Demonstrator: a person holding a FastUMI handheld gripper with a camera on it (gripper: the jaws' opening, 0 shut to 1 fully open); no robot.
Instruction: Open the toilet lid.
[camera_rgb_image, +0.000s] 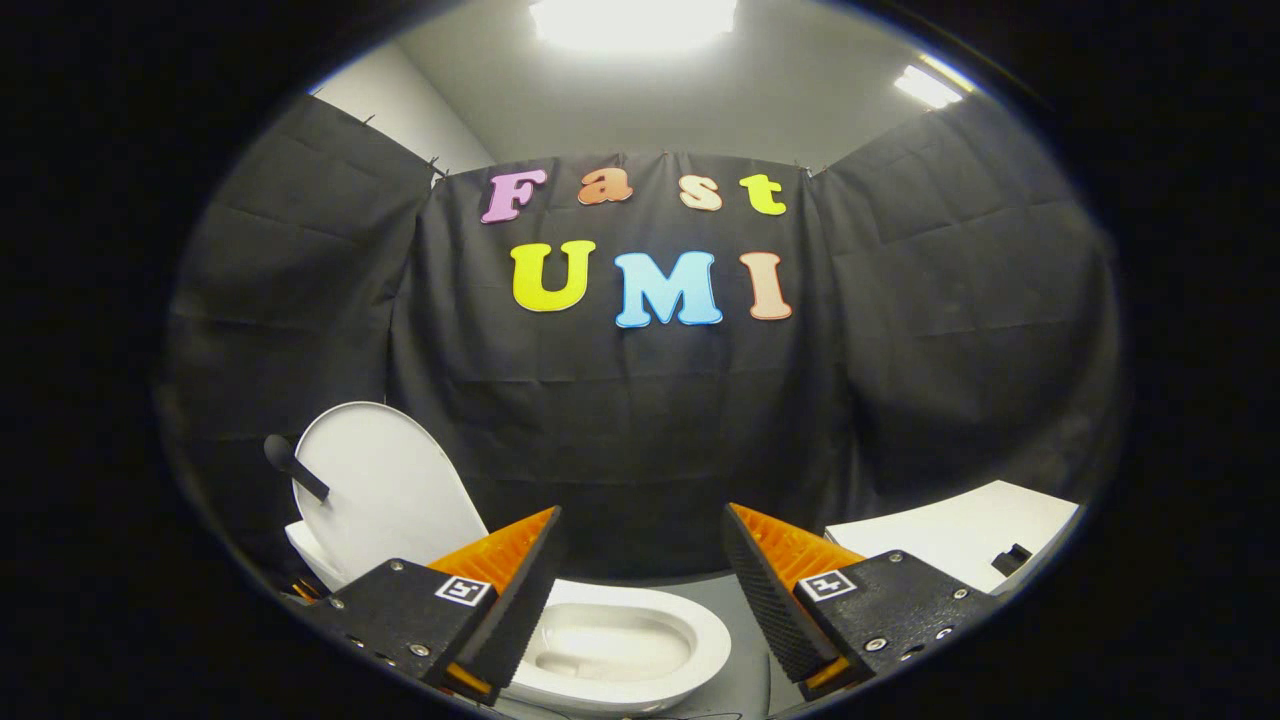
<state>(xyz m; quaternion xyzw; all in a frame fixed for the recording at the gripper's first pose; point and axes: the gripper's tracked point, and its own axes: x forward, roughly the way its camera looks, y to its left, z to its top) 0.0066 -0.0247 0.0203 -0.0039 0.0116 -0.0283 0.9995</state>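
claw (640, 570) spread, holding nothing | toilet lid (385, 490) raised upright, long axis vertical | bowl (640, 640) open between fingers

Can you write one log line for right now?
toilet lid: raised upright | toilet bowl: uncovered | gripper: open, holding nothing, above bowl

The camera rides on the gripper (640, 560), looking forward and slightly down past its spread, empty fingers at the nearby toilet (620, 640) and booth wall (640, 420).
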